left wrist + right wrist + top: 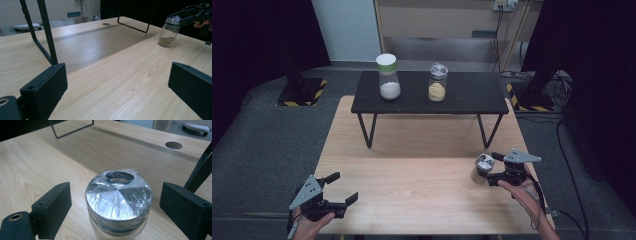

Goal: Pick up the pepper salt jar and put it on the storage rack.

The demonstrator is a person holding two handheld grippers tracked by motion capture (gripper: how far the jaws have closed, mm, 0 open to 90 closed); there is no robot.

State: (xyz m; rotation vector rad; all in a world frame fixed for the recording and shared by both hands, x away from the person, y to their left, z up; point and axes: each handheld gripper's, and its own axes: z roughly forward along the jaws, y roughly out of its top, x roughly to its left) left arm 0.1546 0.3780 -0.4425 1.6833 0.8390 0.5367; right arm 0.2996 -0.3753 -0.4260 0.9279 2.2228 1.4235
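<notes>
The small jar (pixel 118 205) between my right tongs (pixel 113 207) looks like glass, light, hard and slick, with film over its metal lid (pixel 119 195), so I would grip the neck under it. Those tongs are wide, not touching. It stands on the bench (pixel 412 175) right of my left tongs (pixel 339 189), also wide.

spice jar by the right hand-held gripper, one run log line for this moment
right hand-held gripper: open, jaws astride spice jar | jar: upright on table | left hand-held gripper: open, idle

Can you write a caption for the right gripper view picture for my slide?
The right gripper holds its black fingers open on either side of a silver-lidded jar on the wooden table.
</notes>
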